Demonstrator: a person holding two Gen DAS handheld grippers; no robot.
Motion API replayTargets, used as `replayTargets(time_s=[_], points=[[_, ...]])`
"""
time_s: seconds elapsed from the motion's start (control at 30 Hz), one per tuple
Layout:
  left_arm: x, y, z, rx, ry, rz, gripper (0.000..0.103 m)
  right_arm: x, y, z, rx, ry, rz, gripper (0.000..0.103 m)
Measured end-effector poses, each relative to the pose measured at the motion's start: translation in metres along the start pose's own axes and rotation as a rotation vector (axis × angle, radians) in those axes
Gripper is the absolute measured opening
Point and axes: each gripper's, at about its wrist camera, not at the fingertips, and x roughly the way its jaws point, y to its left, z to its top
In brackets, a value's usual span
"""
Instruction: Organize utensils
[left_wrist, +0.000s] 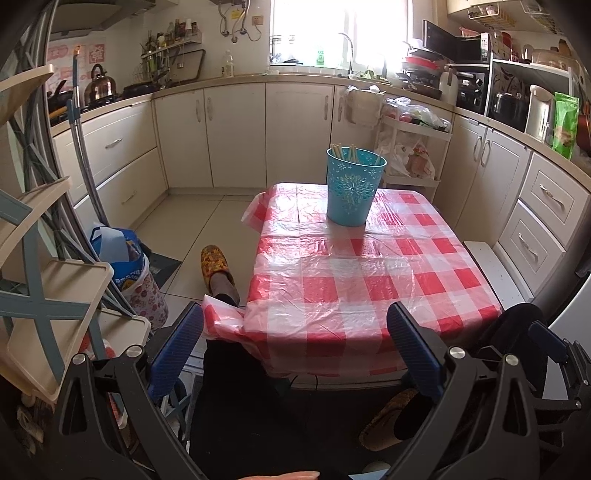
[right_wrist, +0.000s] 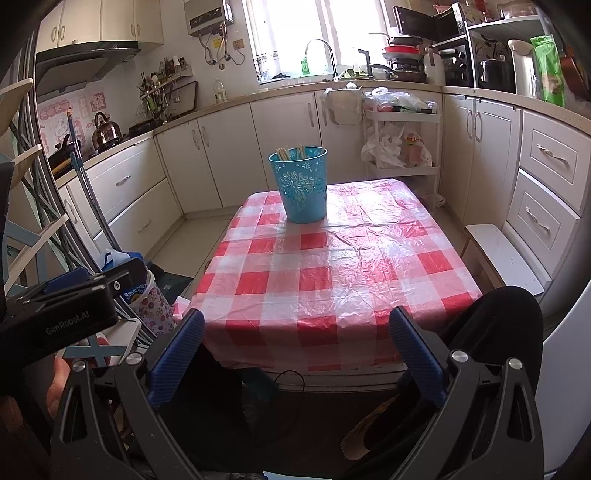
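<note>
A blue perforated bucket (left_wrist: 354, 186) stands upright at the far end of a table with a red-and-white checked plastic cloth (left_wrist: 369, 280). Several wooden chopsticks (left_wrist: 345, 152) stand inside it. The bucket (right_wrist: 301, 184) and chopsticks (right_wrist: 291, 152) also show in the right wrist view, on the same cloth (right_wrist: 332, 280). My left gripper (left_wrist: 295, 321) is open and empty, held at the table's near edge. My right gripper (right_wrist: 297, 325) is open and empty, also at the near edge. The left gripper's body (right_wrist: 62, 314) shows at the left of the right wrist view.
Cream kitchen cabinets (left_wrist: 236, 133) wrap around the room. A white cart (left_wrist: 413, 147) with bags stands behind the table. A white stool (right_wrist: 506, 254) stands right of the table. A folding rack (left_wrist: 44, 280) and a blue bag (left_wrist: 118, 254) stand at the left. Slippered feet (left_wrist: 218, 273) are on the floor.
</note>
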Motion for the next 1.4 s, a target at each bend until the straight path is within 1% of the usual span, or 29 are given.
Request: replayTargets(time_s=[0.13,0.27,0.47,0.6,0.83,0.87,0.9,0.93,1.0,1.1,1.2,1.3,1.4], points=[[0.001,0.003,0.000,-0.008,0.001,0.001,0.095,0.001,0.000,0.000,-0.001,0.006,-0.001,0.096],[0.003,0.001,-0.001,0.002,0.007,0.021,0.095,0.002,0.001,-0.001,-0.001,0.009,-0.002,0.096],[0.004,-0.001,-0.001,0.013,0.012,0.026,0.095,0.003,0.000,-0.002,-0.001,0.014,-0.002,0.096],[0.002,0.001,-0.002,0.009,-0.011,0.032,0.095,0.004,-0.001,-0.003,-0.001,0.017,-0.002,0.096],[0.002,-0.002,-0.004,0.014,-0.014,0.041,0.095,0.006,0.000,-0.004,-0.004,0.022,-0.002,0.096],[0.000,-0.001,-0.005,0.008,-0.028,0.025,0.095,0.006,0.001,-0.004,-0.005,0.023,-0.002,0.096],[-0.004,0.002,-0.008,-0.010,-0.069,0.000,0.095,0.006,0.001,-0.004,-0.005,0.024,-0.001,0.096],[-0.007,0.003,-0.009,-0.017,-0.089,0.011,0.095,0.006,0.001,-0.004,-0.004,0.024,-0.002,0.096],[-0.008,0.003,-0.009,-0.016,-0.102,0.018,0.095,0.006,0.001,-0.005,-0.003,0.026,-0.002,0.096],[-0.004,0.001,-0.010,-0.015,-0.075,0.007,0.095,0.006,0.002,-0.005,-0.005,0.026,-0.002,0.096],[0.001,0.001,-0.010,-0.028,-0.043,-0.024,0.095,0.006,0.002,-0.005,-0.005,0.026,-0.002,0.096],[0.002,-0.001,-0.011,-0.027,-0.043,-0.031,0.095,0.007,0.002,-0.005,-0.004,0.028,-0.002,0.096],[0.001,-0.004,-0.013,-0.014,-0.047,-0.017,0.095,0.007,0.002,-0.005,-0.004,0.029,-0.002,0.096]])
